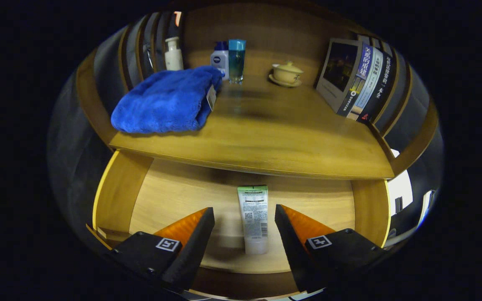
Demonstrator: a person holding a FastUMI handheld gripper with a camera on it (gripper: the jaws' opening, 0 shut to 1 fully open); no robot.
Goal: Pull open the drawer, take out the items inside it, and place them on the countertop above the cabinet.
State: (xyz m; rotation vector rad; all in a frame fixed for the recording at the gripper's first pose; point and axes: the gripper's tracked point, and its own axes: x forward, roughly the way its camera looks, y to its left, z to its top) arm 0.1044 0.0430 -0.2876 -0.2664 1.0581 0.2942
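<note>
So, drawer (115, 196) pulled open, white tube (254, 219) with green top end and small-print back label plus QR code lying flat inside, between wide-spread gripper (244, 217) fingers touching nothing, Nivea bottle (220, 59) and Chinese-titled books (360, 81) up on countertop (274, 138), blue towel (165, 100) too

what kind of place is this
Likely a mock bedroom or bathroom storage unit: a wooden countertop holds a folded blue towel, toiletry bottles and leaning books. A white tube lies in the open wooden drawer, between the open gripper fingers.
</note>
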